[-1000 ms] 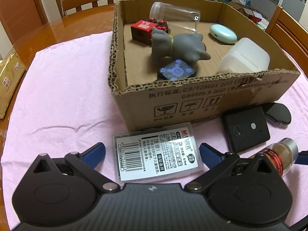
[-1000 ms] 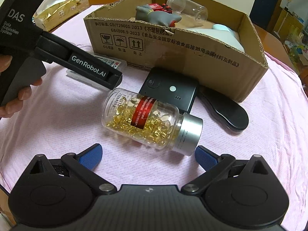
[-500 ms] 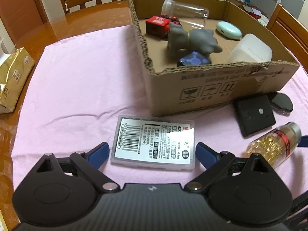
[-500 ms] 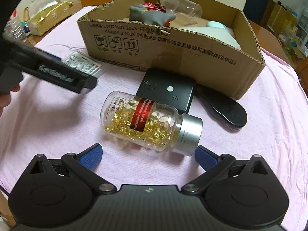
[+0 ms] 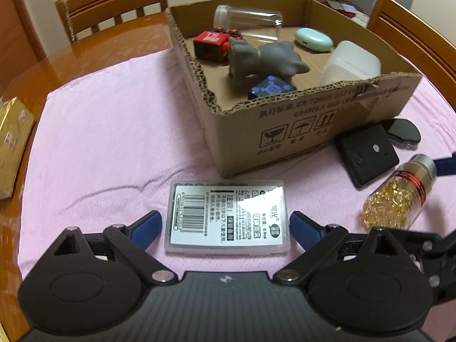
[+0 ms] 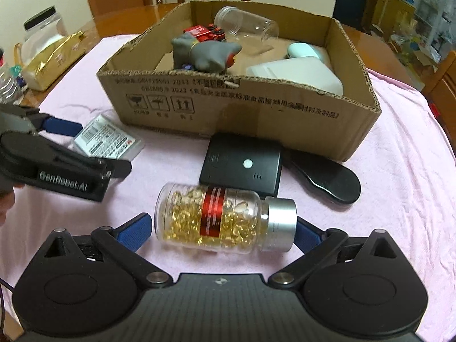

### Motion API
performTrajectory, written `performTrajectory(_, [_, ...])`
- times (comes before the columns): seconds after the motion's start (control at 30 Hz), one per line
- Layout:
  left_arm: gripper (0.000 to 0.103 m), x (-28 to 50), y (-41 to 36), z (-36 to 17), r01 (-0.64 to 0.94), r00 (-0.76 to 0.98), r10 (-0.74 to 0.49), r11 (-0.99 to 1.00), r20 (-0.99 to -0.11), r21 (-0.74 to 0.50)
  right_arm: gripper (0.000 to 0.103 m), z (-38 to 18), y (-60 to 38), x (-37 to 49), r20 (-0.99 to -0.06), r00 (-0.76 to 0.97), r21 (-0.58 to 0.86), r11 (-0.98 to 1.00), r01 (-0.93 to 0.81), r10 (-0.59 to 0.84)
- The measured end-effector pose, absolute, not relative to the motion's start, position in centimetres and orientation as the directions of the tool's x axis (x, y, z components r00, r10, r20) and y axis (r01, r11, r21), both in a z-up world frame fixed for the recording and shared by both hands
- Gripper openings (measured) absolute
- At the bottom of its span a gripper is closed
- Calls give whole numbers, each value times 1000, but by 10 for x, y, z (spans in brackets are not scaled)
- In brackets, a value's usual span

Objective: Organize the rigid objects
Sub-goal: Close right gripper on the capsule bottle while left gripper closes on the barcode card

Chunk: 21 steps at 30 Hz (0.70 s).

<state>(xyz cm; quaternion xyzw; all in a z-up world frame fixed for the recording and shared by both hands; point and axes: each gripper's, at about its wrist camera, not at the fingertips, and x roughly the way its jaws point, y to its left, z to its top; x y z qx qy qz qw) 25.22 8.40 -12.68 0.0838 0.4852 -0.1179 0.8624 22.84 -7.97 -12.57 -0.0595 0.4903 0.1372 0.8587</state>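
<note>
A clear plastic case [image 5: 228, 216] with a barcode label lies flat on the pink cloth between the fingers of my left gripper [image 5: 225, 222]. The jaws are wide, with a thin strip of cloth showing beside the left pad. A bottle of golden capsules [image 6: 222, 219] with a silver cap lies on its side between the fingers of my right gripper [image 6: 222, 228], which is open, one pad near each end. The cardboard box [image 6: 256, 119] behind holds a grey toy cat [image 5: 262, 57], a red toy car, a clear jar, a mint case and a white container.
A black square device [image 6: 242, 165] and a black oval object [image 6: 327, 179] lie against the box front. A gold packet [image 5: 11, 148] sits off the cloth at the left. A black-lidded jar [image 6: 42, 25] stands behind it. Wooden chairs ring the table.
My left gripper slid left along the box and its fingers narrowed around the case. My right gripper came closer, so the bottle now lies between its fingers.
</note>
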Motion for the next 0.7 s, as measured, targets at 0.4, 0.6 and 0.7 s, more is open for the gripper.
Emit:
performTrajectory(0.4, [91, 253, 76, -125, 319, 474, -149, 948, -868, 11, 96, -124, -81, 227, -852, 508, -4, 970, -242, 123])
performTrajectory(0.6, [91, 257, 78, -125, 315, 468, -145, 949, -872, 11, 96, -125, -81, 229, -858, 502, -13, 972, -235, 110])
performTrajectory(0.7, [91, 259, 78, -126, 321, 466, -148, 947, -872, 10, 96, -125, -78, 230, -858, 503, -19, 972, -235, 105])
